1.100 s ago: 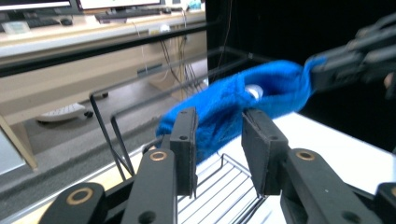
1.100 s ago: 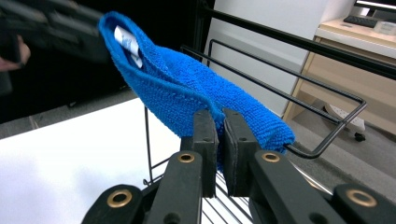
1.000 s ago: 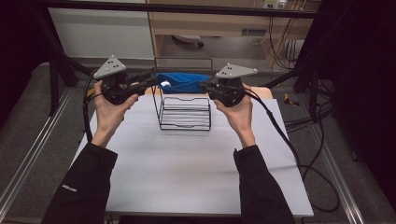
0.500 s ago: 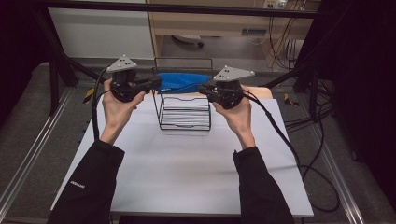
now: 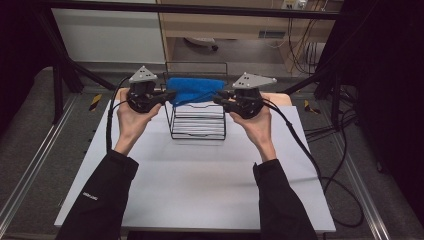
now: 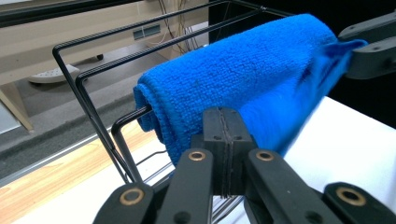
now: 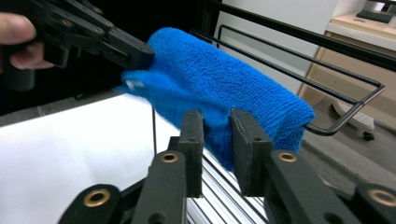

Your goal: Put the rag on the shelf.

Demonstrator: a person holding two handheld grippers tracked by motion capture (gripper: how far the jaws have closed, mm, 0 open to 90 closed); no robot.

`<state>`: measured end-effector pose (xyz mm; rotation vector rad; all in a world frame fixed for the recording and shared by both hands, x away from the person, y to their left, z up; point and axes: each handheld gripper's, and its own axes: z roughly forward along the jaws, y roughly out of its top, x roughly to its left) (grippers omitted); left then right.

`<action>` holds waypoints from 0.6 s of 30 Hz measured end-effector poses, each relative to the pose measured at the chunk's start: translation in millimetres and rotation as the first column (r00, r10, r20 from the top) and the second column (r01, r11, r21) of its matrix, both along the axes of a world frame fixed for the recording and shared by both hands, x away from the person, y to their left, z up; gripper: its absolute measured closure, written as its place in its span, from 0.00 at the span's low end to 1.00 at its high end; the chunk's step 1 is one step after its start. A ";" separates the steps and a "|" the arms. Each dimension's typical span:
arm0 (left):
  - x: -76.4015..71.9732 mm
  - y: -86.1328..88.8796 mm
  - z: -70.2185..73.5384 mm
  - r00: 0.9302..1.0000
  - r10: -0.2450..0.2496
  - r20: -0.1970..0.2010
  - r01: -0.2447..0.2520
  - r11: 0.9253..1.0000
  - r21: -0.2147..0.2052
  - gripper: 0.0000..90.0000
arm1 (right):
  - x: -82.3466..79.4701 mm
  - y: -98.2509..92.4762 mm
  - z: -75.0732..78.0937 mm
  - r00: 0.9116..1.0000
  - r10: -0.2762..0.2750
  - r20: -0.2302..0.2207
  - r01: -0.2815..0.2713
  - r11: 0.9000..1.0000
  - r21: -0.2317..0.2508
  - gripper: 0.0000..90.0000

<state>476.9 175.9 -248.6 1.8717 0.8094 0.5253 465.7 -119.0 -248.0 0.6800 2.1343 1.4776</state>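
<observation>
The left gripper point(image 6: 223, 140) has just closed, jaws pressed together at the towel's point(image 6: 243, 74) edge. The right gripper point(image 7: 215, 140) has just been parting, jaws slightly open beside the towel draped on the rack point(image 5: 197, 131).

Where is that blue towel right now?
In the high view the blue towel hangs over the top of the black wire rack at the table's far edge, between the left gripper and the right gripper.
</observation>
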 end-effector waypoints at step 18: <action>10.3 -5.0 -18.0 1.000 0.010 0.002 -0.010 1.000 0.019 1.00 | 16.3 -7.8 -24.1 0.989 -0.096 -0.111 0.100 0.994 0.038 0.97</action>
